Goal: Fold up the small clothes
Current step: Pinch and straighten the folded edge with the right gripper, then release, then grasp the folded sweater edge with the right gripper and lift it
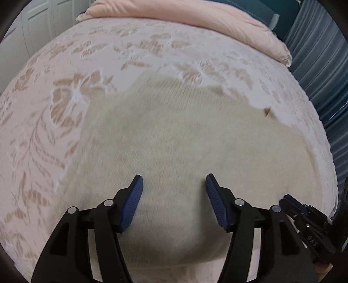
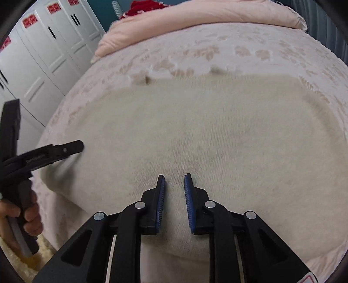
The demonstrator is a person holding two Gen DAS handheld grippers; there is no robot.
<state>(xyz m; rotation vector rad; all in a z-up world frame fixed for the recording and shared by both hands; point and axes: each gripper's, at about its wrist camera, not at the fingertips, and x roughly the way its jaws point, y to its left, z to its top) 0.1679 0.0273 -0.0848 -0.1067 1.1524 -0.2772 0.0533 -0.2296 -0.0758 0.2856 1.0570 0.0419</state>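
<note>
A cream knitted garment (image 1: 174,135) lies flat on the bed and fills the middle of both views (image 2: 206,130). My left gripper (image 1: 174,180) hovers over its near part, jaws open, with only the fabric below showing in the wide gap. My right gripper (image 2: 174,177) stands over the garment too, its blue pads (image 2: 161,196) a narrow gap apart with nothing pinched between them. The left gripper (image 2: 65,148) also shows at the garment's left edge in the right wrist view, held by a hand (image 2: 28,217). The right gripper (image 1: 304,213) shows at the lower right in the left wrist view.
The bed has a pink floral cover (image 1: 65,98). A pink duvet (image 1: 195,17) is bunched along the far side, with something red (image 2: 143,6) behind it. White cabinet doors with red labels (image 2: 43,43) stand to the left, a blue curtain (image 1: 322,65) to the right.
</note>
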